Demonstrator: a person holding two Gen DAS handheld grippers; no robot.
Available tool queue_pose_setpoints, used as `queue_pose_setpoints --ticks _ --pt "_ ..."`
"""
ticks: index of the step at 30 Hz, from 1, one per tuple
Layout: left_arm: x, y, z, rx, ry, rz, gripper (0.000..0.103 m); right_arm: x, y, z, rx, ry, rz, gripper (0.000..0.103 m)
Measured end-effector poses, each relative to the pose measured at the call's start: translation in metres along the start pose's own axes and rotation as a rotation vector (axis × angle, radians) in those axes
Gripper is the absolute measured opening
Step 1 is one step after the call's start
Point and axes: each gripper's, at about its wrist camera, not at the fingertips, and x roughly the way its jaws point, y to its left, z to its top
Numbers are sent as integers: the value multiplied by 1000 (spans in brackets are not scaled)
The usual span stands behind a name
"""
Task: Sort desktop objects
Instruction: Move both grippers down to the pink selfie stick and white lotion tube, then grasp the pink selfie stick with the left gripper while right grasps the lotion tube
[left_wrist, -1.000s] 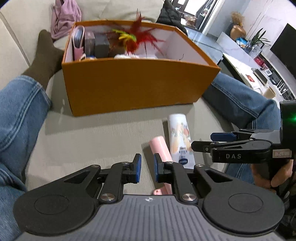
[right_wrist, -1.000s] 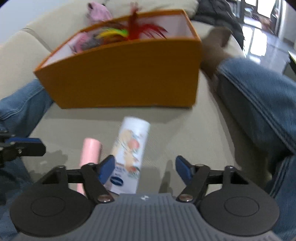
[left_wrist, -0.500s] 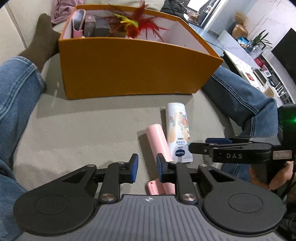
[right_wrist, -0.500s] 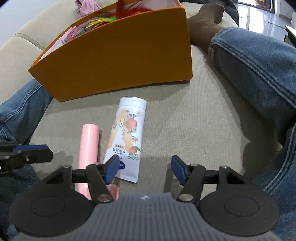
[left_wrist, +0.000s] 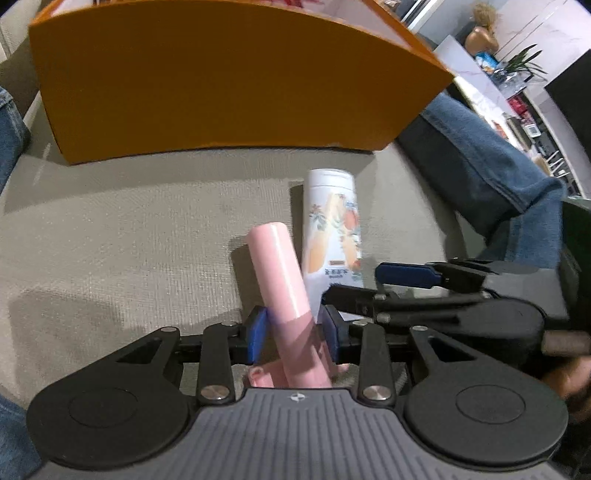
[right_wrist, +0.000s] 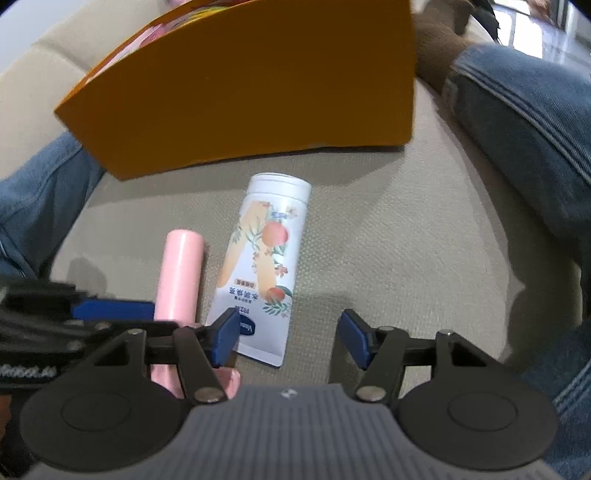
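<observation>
A pink tube (left_wrist: 282, 280) lies on the grey sofa cushion; it also shows in the right wrist view (right_wrist: 179, 273). My left gripper (left_wrist: 295, 332) is open, its jaws on either side of the pink tube's near part, with small gaps. A white tube with a peach print (left_wrist: 332, 236) lies just right of it, also in the right wrist view (right_wrist: 264, 258). My right gripper (right_wrist: 286, 338) is open and low over the white tube's flat end. An orange box (left_wrist: 221, 85) stands behind both tubes and also shows in the right wrist view (right_wrist: 251, 85).
A person's legs in blue jeans (left_wrist: 487, 155) lie on both sides of the cushion (right_wrist: 524, 140). A brown sock foot (right_wrist: 439, 55) rests right of the box. A room with a plant (left_wrist: 521, 62) lies far right.
Both grippers have moved forward and down toward the tubes. My left gripper's jaws have opened and now straddle the pink tube. The box's inside has dropped out of view.
</observation>
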Motion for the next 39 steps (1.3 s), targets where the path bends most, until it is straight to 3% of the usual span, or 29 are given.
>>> queue_pose_setpoints --ticks 3,4,5,10,11,20,22,24,25,26,29,34,36,37,39 --pt "5 10 3 -37 6 -13 36 -1 2 -1 -17 -16 1 55" --pt "7 13 3 -52 10 -28 36 -2 2 -1 -17 -22 18 48" --pt "7 14 3 -54 10 -32 36 -3 3 -1 -18 -28 42 32" --pt "-1 18 1 -55 -3 -30 34 -5 10 -2 -27 -40 82 18" --pt "-3 18 0 -52 -13 -23 34 -6 9 -3 -24 -46 86 0" --pt "-34 37 6 -108 -143 45 32 -19 5 12 -27 -98 70 0" --pt "-44 42 9 -139 -207 70 32 -16 3 12 7 -71 103 7" --pt "-55 52 8 -186 -279 99 32 -10 3 13 37 -40 129 22" --pt "-58 56 7 -217 -302 110 32 -8 3 13 48 -28 139 39" --pt "-61 63 6 -251 -316 117 32 -5 3 14 62 -13 151 46" --pt "-63 79 4 -319 -318 133 34 8 3 15 110 34 168 48" --pt "-59 87 7 -357 -279 163 35 16 11 18 128 27 169 58" --pt "-58 87 7 -361 -255 169 36 15 22 17 74 7 127 54" --pt "-56 83 4 -359 -243 172 36 14 27 15 50 -11 102 40" --pt "-58 82 2 -338 -235 189 37 12 27 13 48 -32 121 31"
